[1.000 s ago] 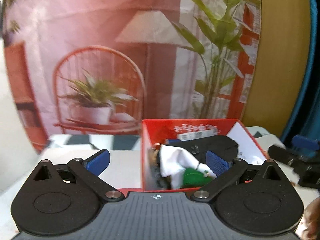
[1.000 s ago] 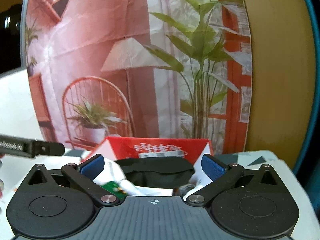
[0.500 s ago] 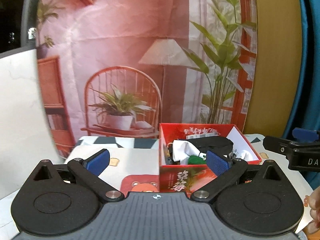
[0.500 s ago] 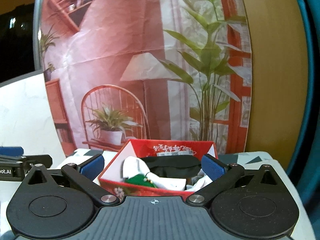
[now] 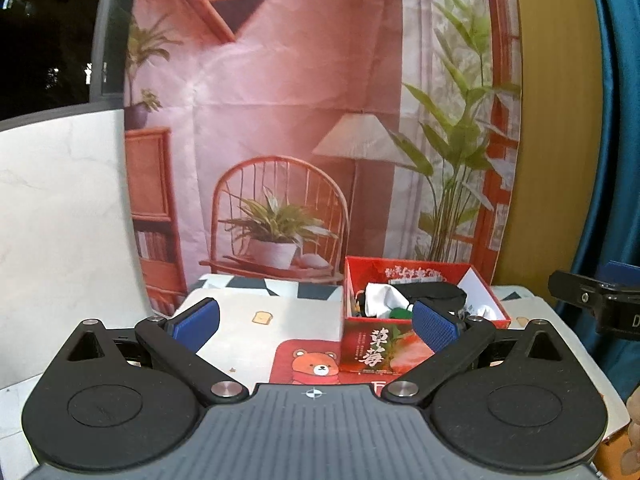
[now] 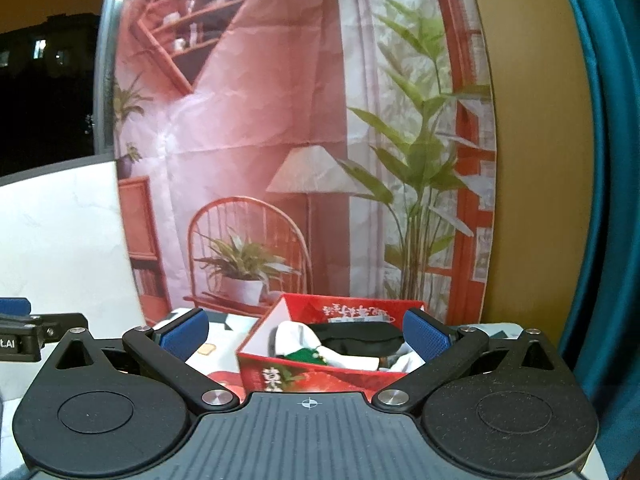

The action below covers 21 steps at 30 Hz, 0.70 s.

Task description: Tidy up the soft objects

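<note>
A red strawberry-print box (image 5: 380, 350) (image 6: 304, 376) stands on the table and holds soft items: a white cloth (image 5: 380, 298) (image 6: 294, 336), a black cloth (image 5: 434, 292) (image 6: 360, 336) and a small green piece (image 5: 398, 314) (image 6: 306, 356). My left gripper (image 5: 314, 322) is open and empty, pulled back from the box, which lies ahead to the right. My right gripper (image 6: 306, 334) is open and empty too, with the box straight ahead between its fingers but farther off. Each gripper shows at the edge of the other's view.
The table wears a pale cloth with a red bear mat (image 5: 308, 362) in front of the box. A printed backdrop (image 5: 304, 120) of a chair, lamp and plants hangs behind. A white marble-look panel (image 5: 60, 220) stands at left, a teal curtain (image 6: 608, 160) at right.
Both grippers have drawn back and up from the box, so it looks smaller and farther away. Both stay open and empty.
</note>
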Each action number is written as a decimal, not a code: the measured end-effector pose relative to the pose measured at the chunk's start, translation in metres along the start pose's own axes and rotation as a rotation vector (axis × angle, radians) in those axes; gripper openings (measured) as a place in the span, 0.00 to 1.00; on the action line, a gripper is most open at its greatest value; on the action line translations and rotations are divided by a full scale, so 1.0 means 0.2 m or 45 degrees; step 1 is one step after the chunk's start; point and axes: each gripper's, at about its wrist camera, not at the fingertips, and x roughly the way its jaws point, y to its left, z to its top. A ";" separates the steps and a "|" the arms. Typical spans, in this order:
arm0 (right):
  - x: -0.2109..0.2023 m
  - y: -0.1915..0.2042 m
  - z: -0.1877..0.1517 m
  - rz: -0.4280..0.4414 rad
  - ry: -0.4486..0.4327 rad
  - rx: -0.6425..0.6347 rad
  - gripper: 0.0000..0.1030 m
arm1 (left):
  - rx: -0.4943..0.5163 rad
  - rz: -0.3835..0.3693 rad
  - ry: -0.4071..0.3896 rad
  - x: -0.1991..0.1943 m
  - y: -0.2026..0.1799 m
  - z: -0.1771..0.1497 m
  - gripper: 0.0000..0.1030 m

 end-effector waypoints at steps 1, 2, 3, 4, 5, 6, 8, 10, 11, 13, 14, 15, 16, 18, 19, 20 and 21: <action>-0.04 0.01 0.00 -0.008 -0.005 -0.004 1.00 | -0.001 0.001 -0.010 -0.03 0.00 0.00 1.00; -0.07 0.02 0.00 -0.010 -0.011 -0.007 1.00 | 0.002 -0.001 -0.019 -0.06 0.00 0.00 1.00; -0.10 0.03 0.00 -0.010 -0.015 -0.008 1.00 | 0.010 -0.003 -0.032 -0.08 0.00 0.00 1.00; -0.12 0.03 0.00 -0.011 -0.017 -0.010 1.00 | 0.017 -0.005 -0.044 -0.10 0.00 0.00 1.00; -0.14 0.04 0.00 -0.014 -0.021 -0.016 1.00 | 0.020 -0.008 -0.051 -0.11 -0.01 0.01 1.00; -0.16 0.04 0.01 -0.019 -0.026 -0.026 1.00 | 0.020 -0.012 -0.057 -0.12 -0.01 0.01 1.00; -0.18 0.04 0.01 -0.037 -0.037 -0.032 1.00 | 0.015 -0.018 -0.072 -0.13 -0.01 0.02 1.00; -0.19 0.04 0.02 -0.050 -0.043 -0.024 1.00 | 0.010 -0.012 -0.085 -0.15 0.00 0.02 1.00; -0.19 0.04 0.02 -0.055 -0.043 -0.021 1.00 | 0.005 -0.007 -0.088 -0.15 0.00 0.02 1.00; -0.19 0.03 0.03 -0.058 -0.042 -0.022 1.00 | -0.005 -0.002 -0.089 -0.16 0.00 0.02 1.00; -0.19 0.04 0.03 -0.057 -0.042 -0.024 1.00 | -0.008 0.000 -0.088 -0.16 0.00 0.02 1.00; -0.19 0.04 0.03 -0.058 -0.041 -0.028 1.00 | -0.008 0.002 -0.087 -0.16 0.00 0.02 1.00; -0.19 0.04 0.03 -0.058 -0.039 -0.030 1.00 | -0.006 0.002 -0.086 -0.16 -0.01 0.02 1.00; -0.19 0.03 0.03 -0.056 -0.039 -0.028 1.00 | -0.001 0.001 -0.087 -0.16 -0.01 0.02 1.00; -0.19 0.03 0.02 -0.059 -0.040 -0.027 1.00 | 0.001 0.001 -0.087 -0.16 -0.01 0.02 1.00; -0.19 0.04 0.02 -0.061 -0.041 -0.023 1.00 | 0.002 0.002 -0.088 -0.16 -0.01 0.01 1.00; -0.19 0.03 0.02 -0.063 -0.041 -0.019 1.00 | 0.000 0.002 -0.087 -0.17 -0.01 0.01 1.00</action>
